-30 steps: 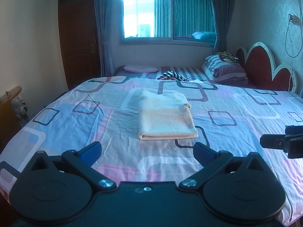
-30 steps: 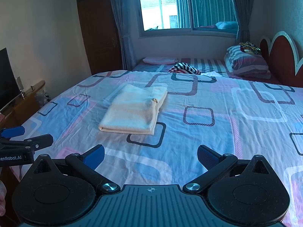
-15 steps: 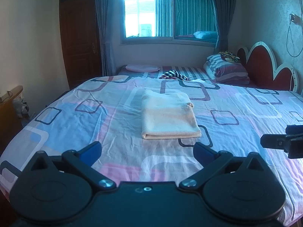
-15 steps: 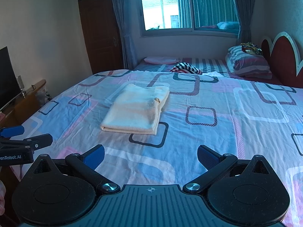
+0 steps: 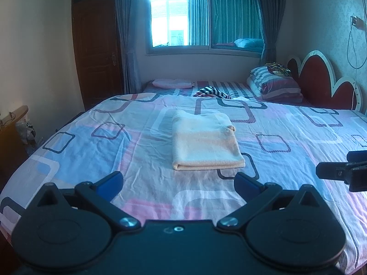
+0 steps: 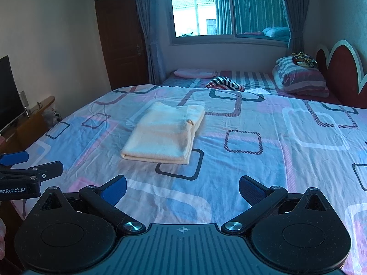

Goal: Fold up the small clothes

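Observation:
A cream garment [image 5: 204, 141] lies folded into a neat rectangle on the patterned bedsheet [image 5: 96, 151], in the middle of the bed; it also shows in the right wrist view [image 6: 165, 133]. My left gripper [image 5: 179, 182] is open and empty, held back from the garment's near edge. My right gripper [image 6: 182, 186] is open and empty, to the right of the garment and back from it. The right gripper's fingers [image 5: 339, 171] show at the right edge of the left view. The left gripper's fingers [image 6: 32, 169] show at the left edge of the right view.
A striped black-and-white cloth [image 5: 212, 91] and a pink folded cloth [image 5: 172, 83] lie at the far end of the bed. Striped pillows [image 5: 275, 84] rest against the red headboard [image 5: 321, 78]. A wooden stand with a TV [image 6: 6, 96] is at the left.
Both grippers have drifted slightly; the garment sits a little further right in both views. The garment itself has not moved, and both grippers stay open.

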Available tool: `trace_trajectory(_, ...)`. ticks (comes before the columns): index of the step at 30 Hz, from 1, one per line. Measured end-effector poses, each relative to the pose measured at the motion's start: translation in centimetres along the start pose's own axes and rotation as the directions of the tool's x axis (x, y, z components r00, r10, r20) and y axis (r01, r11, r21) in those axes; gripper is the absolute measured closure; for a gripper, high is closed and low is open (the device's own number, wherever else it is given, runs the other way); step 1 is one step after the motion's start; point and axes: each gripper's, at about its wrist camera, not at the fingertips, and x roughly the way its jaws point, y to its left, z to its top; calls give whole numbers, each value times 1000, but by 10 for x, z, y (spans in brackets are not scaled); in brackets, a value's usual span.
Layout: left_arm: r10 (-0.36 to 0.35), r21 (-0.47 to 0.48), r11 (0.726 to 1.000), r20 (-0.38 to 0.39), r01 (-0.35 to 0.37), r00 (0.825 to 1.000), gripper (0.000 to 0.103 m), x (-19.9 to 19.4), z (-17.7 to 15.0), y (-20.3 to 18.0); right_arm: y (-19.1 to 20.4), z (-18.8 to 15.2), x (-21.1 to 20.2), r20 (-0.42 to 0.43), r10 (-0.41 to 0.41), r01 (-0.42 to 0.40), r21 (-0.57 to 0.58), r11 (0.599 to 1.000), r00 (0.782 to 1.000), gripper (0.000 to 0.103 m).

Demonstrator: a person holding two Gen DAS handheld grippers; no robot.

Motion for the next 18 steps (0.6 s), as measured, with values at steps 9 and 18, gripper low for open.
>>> trace_trajectory(9,-9,3,1000,10,9,1000,1,0,1,-1,1,0,0,0,0,0,-1,1000,1000,0)
trace_trajectory(18,-30,-9,1000,14,30,999,1,0,1,1,-2,1,1,1,8,-8,-9,1000,1000,0)
